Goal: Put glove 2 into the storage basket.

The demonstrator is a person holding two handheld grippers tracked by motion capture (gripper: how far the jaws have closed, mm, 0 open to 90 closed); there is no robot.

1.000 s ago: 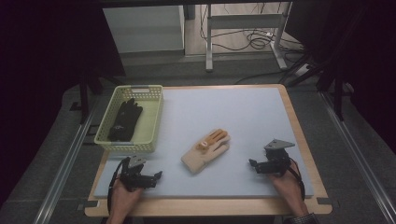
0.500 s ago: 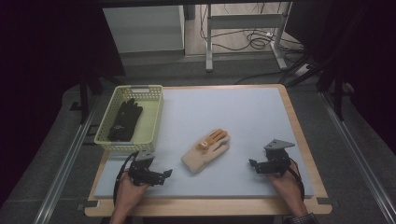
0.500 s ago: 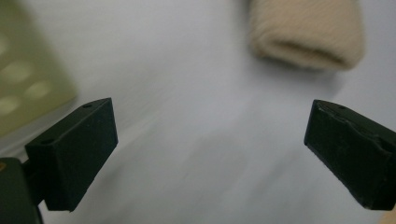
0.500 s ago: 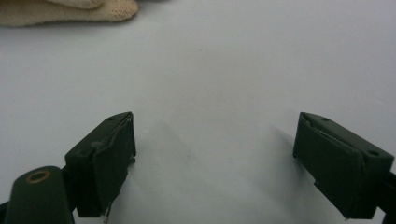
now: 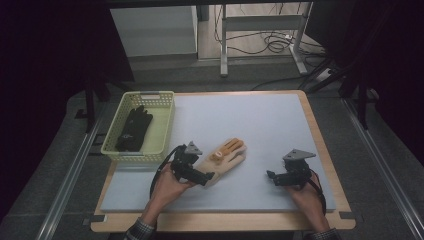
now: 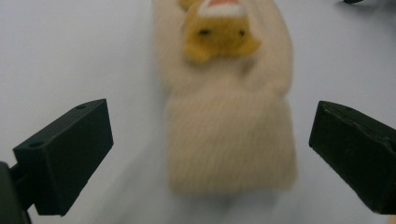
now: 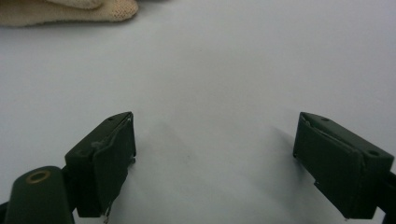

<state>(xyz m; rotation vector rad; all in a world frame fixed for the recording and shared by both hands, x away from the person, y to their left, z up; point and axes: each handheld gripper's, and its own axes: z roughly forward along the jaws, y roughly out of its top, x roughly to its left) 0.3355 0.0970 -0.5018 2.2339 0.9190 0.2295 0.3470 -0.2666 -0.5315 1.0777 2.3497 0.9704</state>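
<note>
Cream knit fills the space ahead of the left gripper's [image 6: 205, 154] jaws: the glove [image 6: 229, 121] lies flat on the pale mat [image 6: 70, 51], its cuff end just in front of and between the two spread jaws, neither of which touches it. This left gripper view shows a yellow animal face on the glove's back, beyond the cuff, though blurred; from the high view that patch is only an orange-yellow spot on the glove [image 5: 227, 156]. The high view adds what the jaw cameras miss: a basket [image 5: 162, 131] off behind the left gripper [image 5: 206, 178], holding a black glove [image 5: 134, 128], and the right gripper [image 5: 272, 176] well apart from the cream glove, resting low over the mat near the table's [image 5: 320, 132] edge.

In the right gripper view the right gripper's [image 7: 215, 154] jaws stand wide apart over bare mat, with only a knitted edge of the glove far ahead and to the left of the left jaw.

Compared with the earlier high views, the left gripper has moved from the table's near-left corner up to the glove's cuff. The right gripper sits where it was, and the glove has not shifted.
</note>
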